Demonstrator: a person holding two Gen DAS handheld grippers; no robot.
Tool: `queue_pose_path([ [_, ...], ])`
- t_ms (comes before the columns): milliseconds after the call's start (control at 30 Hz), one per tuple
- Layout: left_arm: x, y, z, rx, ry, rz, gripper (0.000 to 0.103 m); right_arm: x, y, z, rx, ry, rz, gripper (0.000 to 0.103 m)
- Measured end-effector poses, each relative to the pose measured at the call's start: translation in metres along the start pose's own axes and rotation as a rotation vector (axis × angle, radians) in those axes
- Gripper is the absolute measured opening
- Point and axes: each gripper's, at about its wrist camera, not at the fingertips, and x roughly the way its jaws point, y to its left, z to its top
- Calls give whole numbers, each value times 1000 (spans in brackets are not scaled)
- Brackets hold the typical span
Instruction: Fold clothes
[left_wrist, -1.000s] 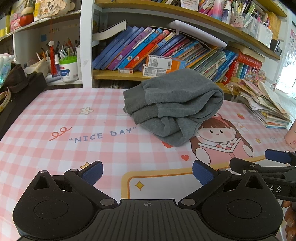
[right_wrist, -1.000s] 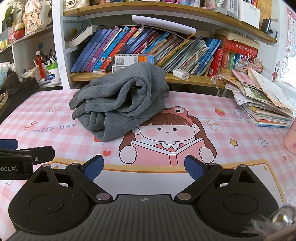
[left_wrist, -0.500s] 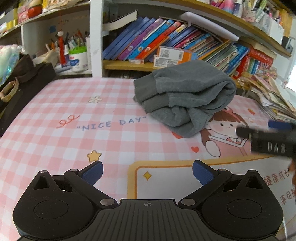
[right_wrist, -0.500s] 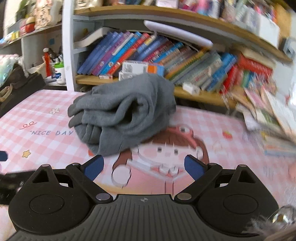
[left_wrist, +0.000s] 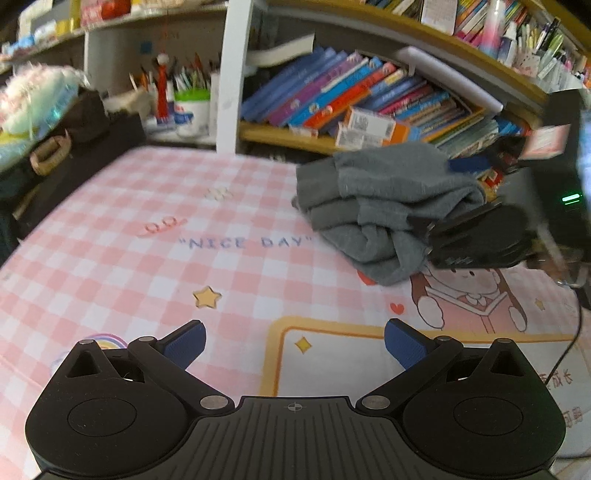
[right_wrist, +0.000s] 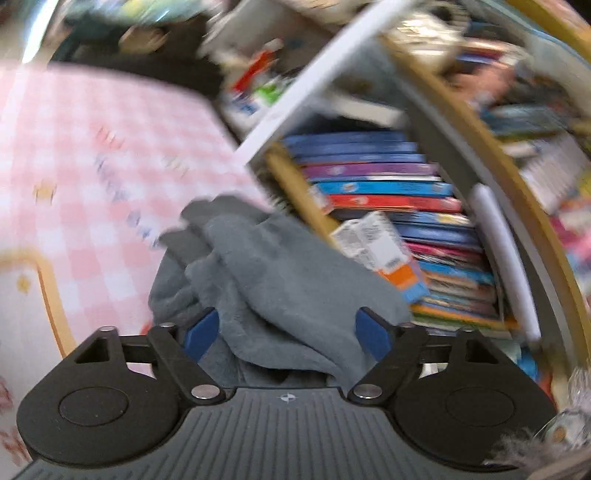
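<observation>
2 grippers: the right gripper has wide fingers around the gray clothes; the left gripper is wide open, holding nothing, over the bench.

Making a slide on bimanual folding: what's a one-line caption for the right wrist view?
Open right gripper straddles the crumpled grey garment on the pink checked tablecloth.

Home study: crammed bookshelf, checked tablecloth.
</observation>
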Motion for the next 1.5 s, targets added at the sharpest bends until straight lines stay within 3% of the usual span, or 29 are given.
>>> queue_pose_path([
  [133,-9,5,-2,2,-34,33,103,17,-1,-5,43,58,97,20],
  [267,-13,17,-5,-35,-49,35,103,16,4,-5,121,88,122,16],
  [400,-11,30,-4,-55,-46,-11,103,1,-1,-3,267,111,165,10],
  [533,-13,50,5,-57,-46,-55,103,-25,-12,13,439,76,221,6],
  [633,-19,73,16,-115,-34,-89,103,-45,-20,25,567,49,263,5],
  [767,-23,108,23,-200,-17,-81,103,-71,-32,41,738,12,318,5],
  [967,-30,146,21,-243,-33,-99,103,-119,-66,108,932,-273,317,5],
  [1233,-40,189,31,-286,-93,-193,102,-196,-111,193,993,-678,266,5],
  [1367,-44,206,34,-334,-127,-215,102,-243,-131,210,1018,-868,196,5],
  [1433,-45,212,34,-354,-139,-220,102,-267,-143,200,1064,-941,118,5],
  [1500,-45,217,34,-374,-149,-222,102,-285,-153,179,1114,-959,37,5],
])
